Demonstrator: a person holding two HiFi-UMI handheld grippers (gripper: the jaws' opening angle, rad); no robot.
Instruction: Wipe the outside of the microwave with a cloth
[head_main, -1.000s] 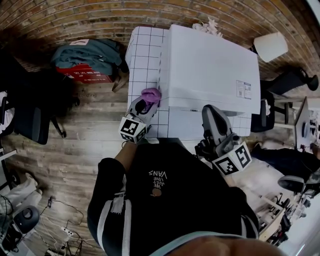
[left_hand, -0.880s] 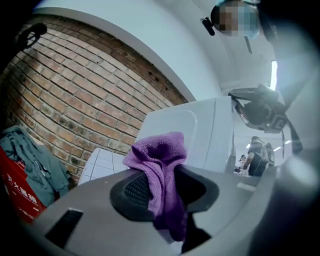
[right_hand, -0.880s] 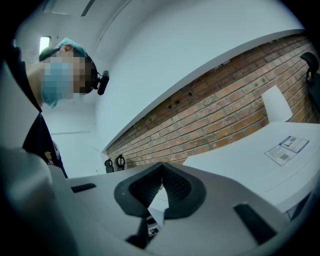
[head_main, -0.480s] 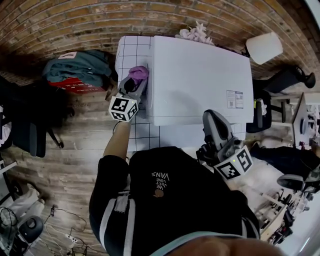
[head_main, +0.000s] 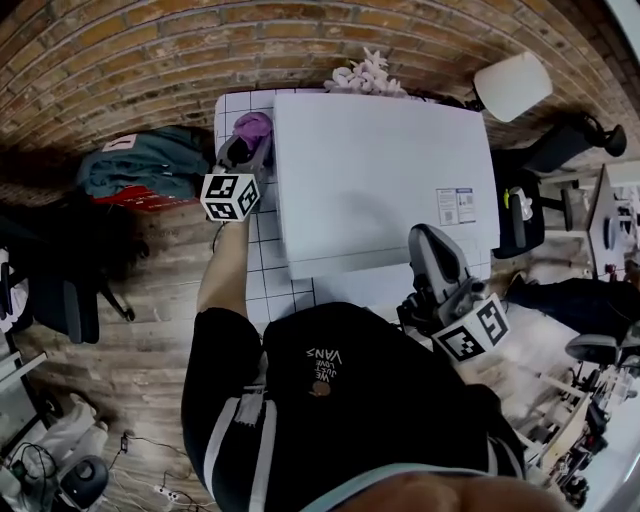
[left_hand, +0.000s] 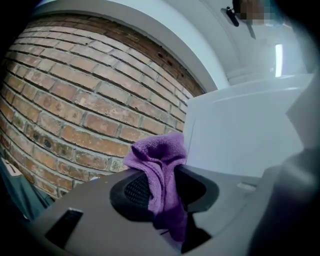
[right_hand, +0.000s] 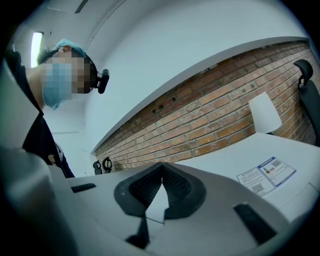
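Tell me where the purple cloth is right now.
In the head view, the purple cloth is pinched in the left gripper at the microwave's left side, near its back corner by the brick wall.

Even indoor light is filling the head view, and the white microwave (head_main: 380, 180) top is reading bright, nearly washing out; frame corners are falling dim. Fisheye is bending the brick wall (head_main: 150, 50) hard at the edges. A ceiling strip light (left_hand: 278, 60) is glaring in both gripper views, black vignetting ringing them. The purple cloth (left_hand: 160, 170) is showing sharp.
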